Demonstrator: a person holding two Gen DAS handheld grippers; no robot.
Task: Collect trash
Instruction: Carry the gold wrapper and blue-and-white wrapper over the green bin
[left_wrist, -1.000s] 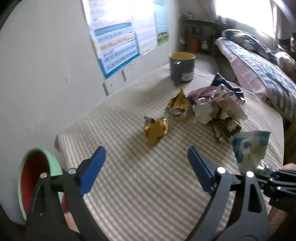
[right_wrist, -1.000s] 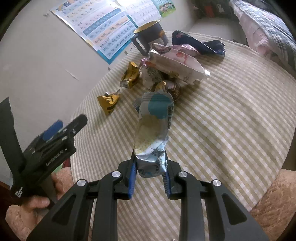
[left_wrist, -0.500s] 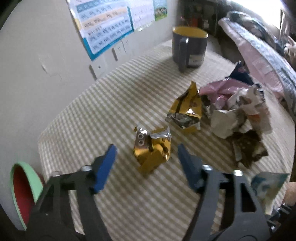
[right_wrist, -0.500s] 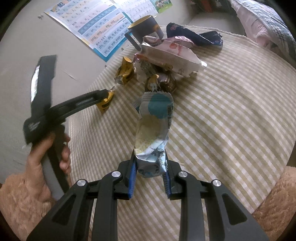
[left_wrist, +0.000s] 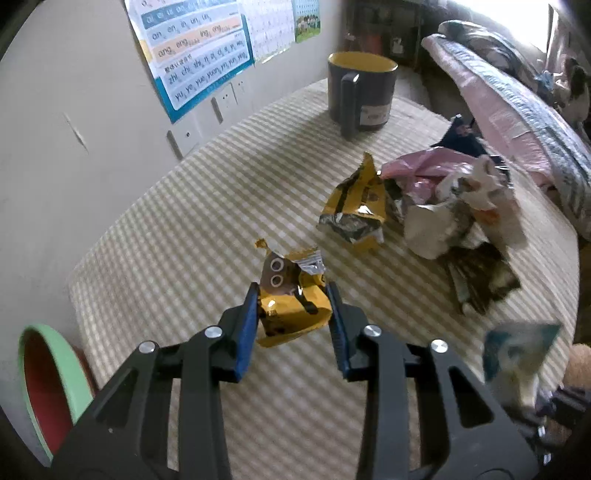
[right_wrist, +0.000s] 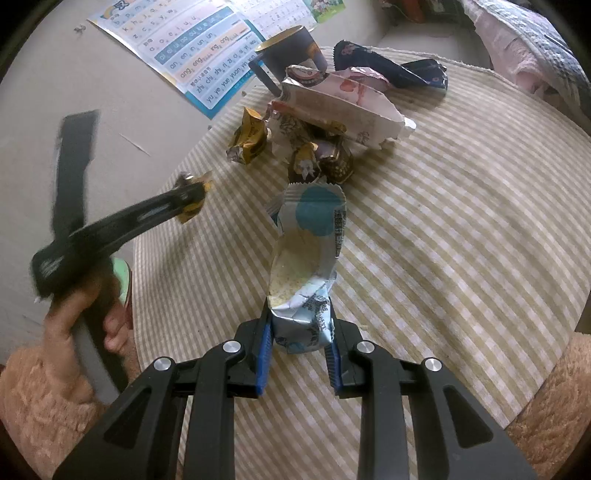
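Note:
My left gripper (left_wrist: 292, 295) is shut on a small yellow snack wrapper (left_wrist: 290, 299) on the striped tablecloth (left_wrist: 184, 236). My right gripper (right_wrist: 300, 328) is shut on a blue and white wrapper (right_wrist: 308, 254) and holds it above the cloth; that wrapper shows blurred at the right in the left wrist view (left_wrist: 517, 354). A pile of wrappers (left_wrist: 450, 206) lies beyond, with a second yellow wrapper (left_wrist: 356, 210) at its left. In the right wrist view the left gripper (right_wrist: 184, 199) reaches in from the left over the small yellow wrapper (right_wrist: 192, 210).
A dark mug with a yellow inside (left_wrist: 360, 92) stands at the table's far edge. A green-rimmed red bin (left_wrist: 44, 380) sits low at the left beside the table. A wall with a poster (left_wrist: 199, 51) is on the left, a bed (left_wrist: 517, 99) at the right.
My left gripper moved forward to the small yellow wrapper and closed on it. My right gripper has kept its hold on the blue and white wrapper.

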